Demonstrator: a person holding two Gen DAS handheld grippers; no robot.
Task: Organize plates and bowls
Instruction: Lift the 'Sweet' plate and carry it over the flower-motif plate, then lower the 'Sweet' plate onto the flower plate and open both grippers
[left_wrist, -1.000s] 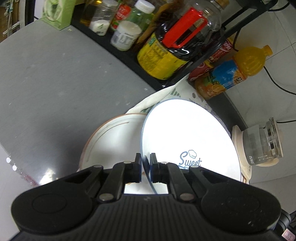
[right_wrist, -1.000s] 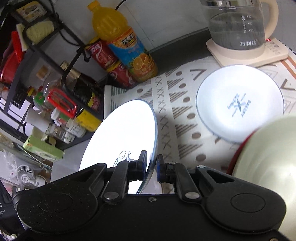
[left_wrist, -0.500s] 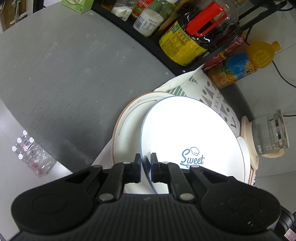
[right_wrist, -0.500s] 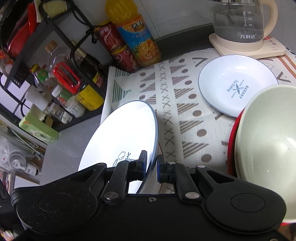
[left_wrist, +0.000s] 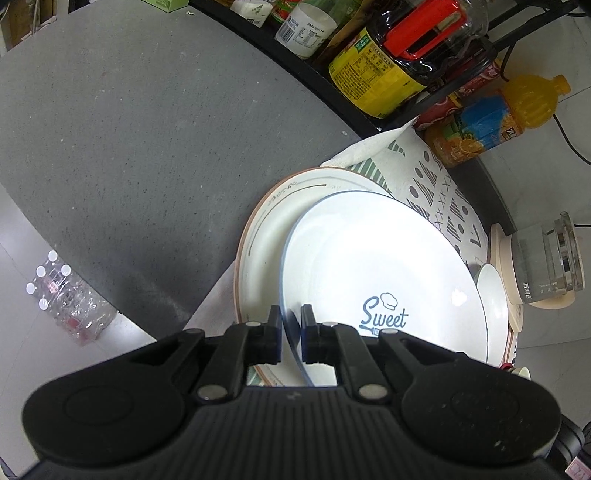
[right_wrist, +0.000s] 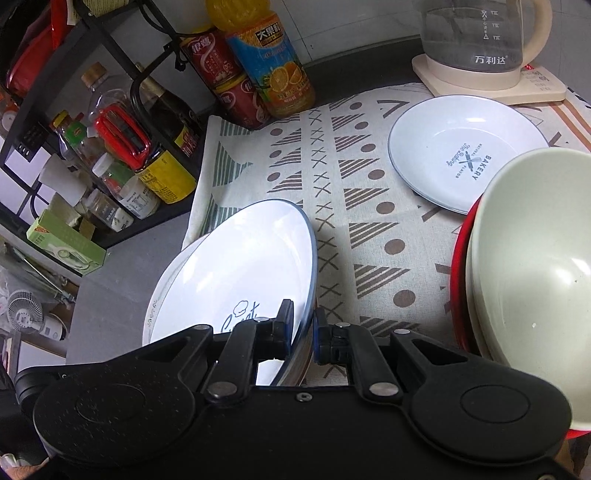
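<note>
Both tongs, left (left_wrist: 290, 332) and right (right_wrist: 303, 330), are clamped on the Sweet plate (left_wrist: 384, 273), which has been lowered over the brown-rimmed plate (left_wrist: 266, 221), nearly stacked.

White "Sweet" plate (left_wrist: 384, 273) tilted over brown-rimmed plate (left_wrist: 273, 218)

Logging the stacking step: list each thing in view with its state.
Left tool: shut on the plate's rim.
Right tool: shut on the opposite rim.
White blue-rimmed "Sweet" plate: held tilted over the brown-rimmed white plate.
White "Bakery" dish: flat on cloth.
Pale green bowl: nested in red bowl.
</note>
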